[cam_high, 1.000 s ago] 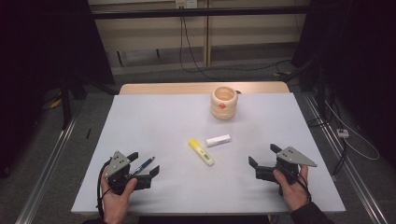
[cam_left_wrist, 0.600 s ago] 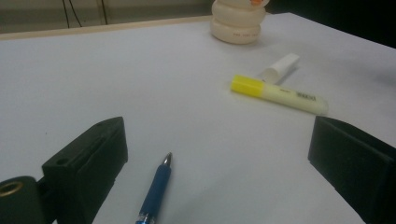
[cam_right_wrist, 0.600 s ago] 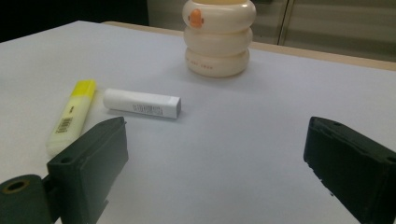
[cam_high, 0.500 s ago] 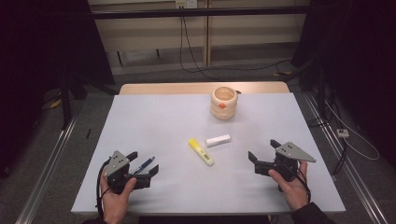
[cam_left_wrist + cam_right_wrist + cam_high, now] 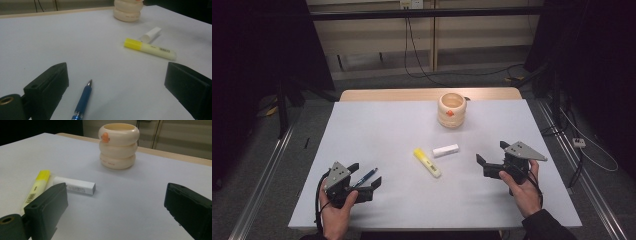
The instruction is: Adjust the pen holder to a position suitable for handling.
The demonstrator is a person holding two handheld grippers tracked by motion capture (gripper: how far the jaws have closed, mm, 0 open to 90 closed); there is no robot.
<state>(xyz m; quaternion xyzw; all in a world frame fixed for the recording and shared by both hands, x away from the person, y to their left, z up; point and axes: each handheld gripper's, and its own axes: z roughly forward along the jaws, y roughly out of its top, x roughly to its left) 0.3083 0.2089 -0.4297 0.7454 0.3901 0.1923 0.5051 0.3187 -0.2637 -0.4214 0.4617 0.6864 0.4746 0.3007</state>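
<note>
A blue pen [image 5: 366,177] [image 5: 82,102] lies on the white table between the jaws of my open left gripper [image 5: 364,177] [image 5: 117,90] at the near left; the jaws do not touch it. A yellow highlighter [image 5: 427,162] [image 5: 150,48] [image 5: 36,187] lies mid-table, with a small white eraser-like stick [image 5: 445,150] [image 5: 150,34] [image 5: 74,185] just beyond it. A cream ringed cup [image 5: 452,110] [image 5: 127,10] [image 5: 118,145] with an orange spot stands at the back. My right gripper [image 5: 492,156] [image 5: 117,212] is open near the right, with nothing between its jaws, facing the stick and the cup.
The white table [image 5: 377,135] has a wooden strip along its far edge [image 5: 412,94]. Cables [image 5: 422,55] trail on the floor behind, and metal rails [image 5: 262,185] run along both sides. A hand holds each gripper near the front edge.
My right gripper has shifted left and slightly forward toward the white stick. My left gripper has stayed around the pen.
</note>
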